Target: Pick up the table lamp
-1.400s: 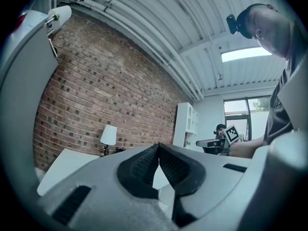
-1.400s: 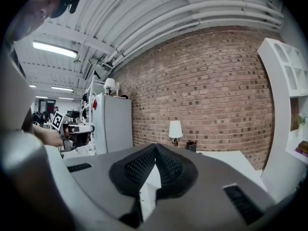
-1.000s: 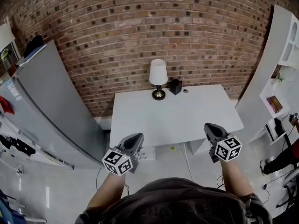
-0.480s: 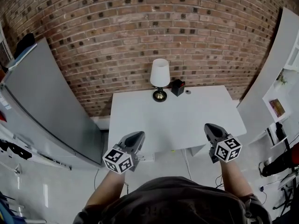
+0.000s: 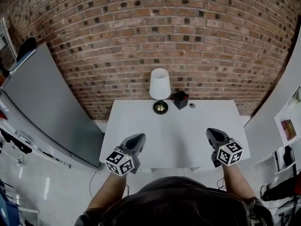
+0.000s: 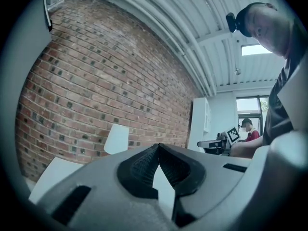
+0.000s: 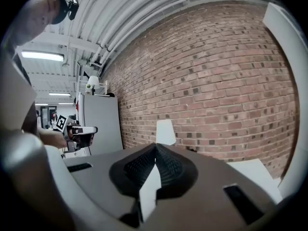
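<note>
The left claw [image 5: 138,137] and right claw [image 5: 210,132], clenched empty, came nearer; table lamp [image 5: 160,85] on counter's [image 5: 188,138] far edge remains beyond reach.

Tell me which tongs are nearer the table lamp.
Left. The left tongs sit over the near edge of the table, slightly left of the table lamp; the right tongs sit at the same edge but farther off to its right.

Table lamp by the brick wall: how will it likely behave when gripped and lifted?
The table lamp looks top-heavy: a wide white shade sits over a small round base, so a high push may tip it. The shade probably dents easily. The shiny, metal-looking base seems stiffer and likely carries most of the weight.
</note>
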A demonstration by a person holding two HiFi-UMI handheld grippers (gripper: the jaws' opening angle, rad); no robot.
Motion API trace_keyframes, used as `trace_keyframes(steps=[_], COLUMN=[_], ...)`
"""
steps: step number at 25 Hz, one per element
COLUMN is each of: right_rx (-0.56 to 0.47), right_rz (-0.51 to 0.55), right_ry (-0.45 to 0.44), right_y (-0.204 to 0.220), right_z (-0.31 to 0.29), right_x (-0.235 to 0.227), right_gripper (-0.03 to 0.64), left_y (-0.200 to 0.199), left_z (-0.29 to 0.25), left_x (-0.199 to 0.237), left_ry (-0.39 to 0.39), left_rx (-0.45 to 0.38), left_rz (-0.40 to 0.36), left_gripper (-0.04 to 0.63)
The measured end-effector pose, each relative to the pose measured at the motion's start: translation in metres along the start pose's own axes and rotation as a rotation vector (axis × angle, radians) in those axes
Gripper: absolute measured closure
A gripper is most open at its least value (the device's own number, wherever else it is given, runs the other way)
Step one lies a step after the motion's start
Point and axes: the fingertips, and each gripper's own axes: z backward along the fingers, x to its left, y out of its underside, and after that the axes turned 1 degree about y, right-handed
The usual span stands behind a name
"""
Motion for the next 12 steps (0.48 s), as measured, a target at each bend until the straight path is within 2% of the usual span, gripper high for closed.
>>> trace_keyframes(steps=[3,6,9,12], right_rx=[0.011,0.007,0.007,0.007], right_rz=[0.032,0.015,0.016,0.014], right_ry=[-0.051,-0.079,-0.102,-0.1], right_y=[-0.007,-0.013,-0.012,-0.007], right_z=[-0.016,-0.033,-0.05,-0.068], right_x=[-0.04,-0.074,-0.085,-0.084], right_gripper=[0.623,0.623,0.623,0.623], left_y=[0.0,0.007,0.018,0.021], left_z=[-0.035,-0.069,-0.088,-0.092], left_x=[0.003,0.004,0.011,0.032], left_ry=[-0.062,-0.097,-0.11,-0.124], left_rx=[-0.012,0.009,0.046,0.045], left_rz=[0.014,0.026,0.026,0.034], left_gripper=[0.591,0.591,0.591,0.591])
